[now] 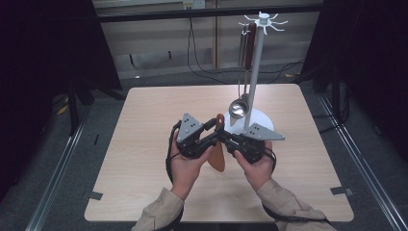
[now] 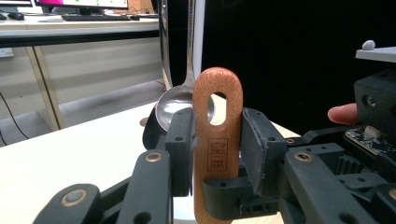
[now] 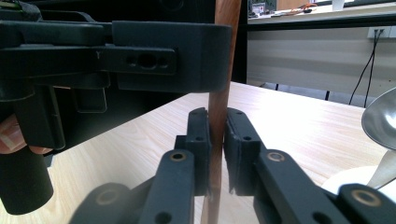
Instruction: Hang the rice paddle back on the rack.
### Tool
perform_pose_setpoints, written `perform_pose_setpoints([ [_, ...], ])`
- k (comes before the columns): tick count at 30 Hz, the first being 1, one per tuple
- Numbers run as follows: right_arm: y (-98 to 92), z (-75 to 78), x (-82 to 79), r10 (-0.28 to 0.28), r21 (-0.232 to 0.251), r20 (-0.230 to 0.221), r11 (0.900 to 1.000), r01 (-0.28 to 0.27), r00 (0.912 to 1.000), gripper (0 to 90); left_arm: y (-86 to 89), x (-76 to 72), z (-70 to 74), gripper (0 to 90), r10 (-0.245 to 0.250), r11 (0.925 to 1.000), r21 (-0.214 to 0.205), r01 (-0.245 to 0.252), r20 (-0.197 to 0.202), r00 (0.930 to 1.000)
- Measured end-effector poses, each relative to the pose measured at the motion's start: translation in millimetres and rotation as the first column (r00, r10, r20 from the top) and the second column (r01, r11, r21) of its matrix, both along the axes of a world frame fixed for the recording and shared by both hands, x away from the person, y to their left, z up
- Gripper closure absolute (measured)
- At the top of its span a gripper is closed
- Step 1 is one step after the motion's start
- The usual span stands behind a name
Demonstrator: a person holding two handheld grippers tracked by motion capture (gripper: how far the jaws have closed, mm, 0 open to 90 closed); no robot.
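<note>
The person's hands, nearest the camera at the near edge of the worktop [image 1: 144, 125], are bringing the two grippers together over its middle, seemingly so that the wooden spatula [image 1: 219, 153] can pass from one to the other without being set down. The left gripper [image 2: 217, 154] is clamping the spatula's flat handle just below its hanging hole, keeping it upright, while the right gripper [image 3: 217, 154] is pinching the thin edge with narrow jaws. Just beyond and to the right, a steel ladle [image 1: 237, 108] is hanging on the white rack [image 1: 255, 72].
</note>
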State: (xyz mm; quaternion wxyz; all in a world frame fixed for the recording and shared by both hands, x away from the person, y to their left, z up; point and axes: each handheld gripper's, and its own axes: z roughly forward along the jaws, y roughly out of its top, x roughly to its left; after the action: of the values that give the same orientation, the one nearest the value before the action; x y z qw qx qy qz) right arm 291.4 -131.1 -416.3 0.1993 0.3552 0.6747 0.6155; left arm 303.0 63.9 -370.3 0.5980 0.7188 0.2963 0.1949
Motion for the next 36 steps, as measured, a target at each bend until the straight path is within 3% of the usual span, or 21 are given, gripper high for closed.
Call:
perform_pose_setpoints([
  [5, -0.7, -0.2, 0.0, 0.001, 0.004, -0.008, 1.0, -0.001, 1.0, 84.8, -0.5, 0.2, -0.7, 65.6, 0.001, 1.0, -0.008, -0.001, 0.0, 1.0],
  [10, -3.4, 2.7, 1.5, 0.002, 0.015, -0.013, 0.9999, -0.002, 0.9999, 85.0, 0.1, 1.4, 0.0, 63.4, -0.008, 0.9999, -0.012, 0.008, 0.025, 0.9997],
  [15, -7.7, 2.4, 2.8, 0.014, 0.003, -0.017, 0.9999, -0.014, 0.9998, 85.0, 1.9, 3.0, -1.1, 56.7, 0.003, 0.9985, -0.055, -0.003, -0.013, 0.9999],
  [25, -15.2, 0.6, 5.6, 0.01, -0.001, -0.04, 0.9999, -0.01, 0.9992, 85.1, 6.6, 6.5, -5.2, 45.9, 0.011, 0.9967, -0.08, -0.014, -0.034, 0.9993],
  [31, -22.8, 6.2, 6.9, 0.009, 0.009, -0.034, 0.9999, -0.009, 0.9994, 85.1, 12.3, 10.2, -9.6, 38.2, 0.036, 0.9971, -0.066, -0.038, -0.039, 0.9986],
  [36, -28.3, 15.4, 8.2, 0.027, 0.005, -0.014, 0.9996, -0.027, 0.9995, 85.1, 21.3, 13.2, -17.3, 31.7, 0.064, 0.9974, -0.029, -0.066, -0.044, 0.9969],
])
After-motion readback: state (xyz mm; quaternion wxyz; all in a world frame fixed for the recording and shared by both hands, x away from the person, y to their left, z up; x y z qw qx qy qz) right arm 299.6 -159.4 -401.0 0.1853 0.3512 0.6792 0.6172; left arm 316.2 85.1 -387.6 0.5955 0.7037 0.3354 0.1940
